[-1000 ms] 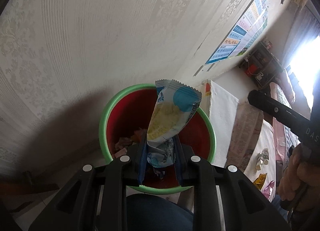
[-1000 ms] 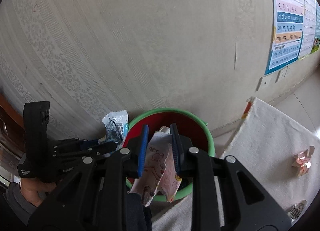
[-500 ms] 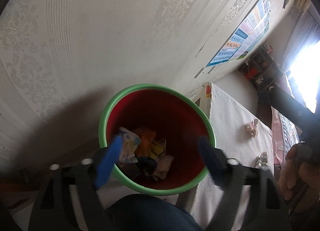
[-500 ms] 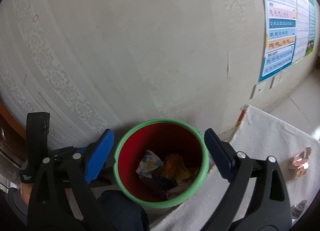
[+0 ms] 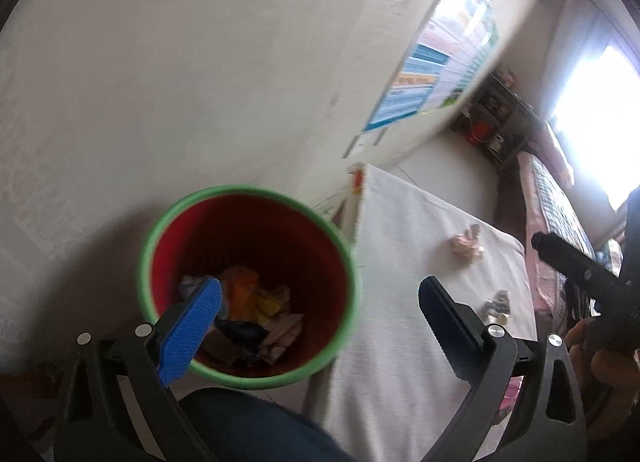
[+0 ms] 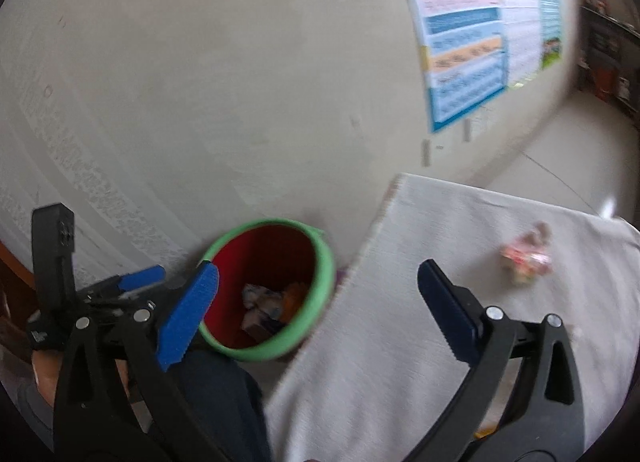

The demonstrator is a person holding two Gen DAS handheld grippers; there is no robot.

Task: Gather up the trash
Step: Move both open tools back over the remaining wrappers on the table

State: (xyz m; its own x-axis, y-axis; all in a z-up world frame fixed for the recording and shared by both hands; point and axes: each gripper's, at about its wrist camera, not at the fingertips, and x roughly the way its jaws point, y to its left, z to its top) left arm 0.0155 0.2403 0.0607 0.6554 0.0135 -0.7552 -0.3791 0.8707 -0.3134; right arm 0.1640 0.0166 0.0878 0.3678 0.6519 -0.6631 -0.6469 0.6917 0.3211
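Nearest the left wrist camera, the left gripper (image 5: 320,316) has its 2 blue-padded fingers spread wide and carries nothing. It hangs over a red bin with a green rim (image 5: 149,246) that stands on the floor against a pale wall. Inside the bin lies a heap of wrappers (image 5: 256,318) in orange, yellow, blue and white.

In the right wrist view, the right gripper (image 6: 316,312) is likewise spread wide and empty. Its left pad sits in front of the bin's rim and its right pad in front of a table under a white cloth (image 6: 420,342), just beside the bin.

Farther out on the cloth lies a crumpled pink wrapper (image 6: 526,258), well apart from both grippers. The left view also shows a small crushed white and dark scrap (image 5: 498,304) nearer the table's right side. Both views are blurred, so finer detail cannot be told.

Beyond the table, a blue and white poster (image 6: 480,29) hangs on the wall.

The trash left to collect appears to be those 2 pieces on the cloth. Likely risks: a gripper closing too low could pinch the cloth along with a wrapper and drag it, and a light, crumpled wrapper held by one corner could slip out before reaching the bin.
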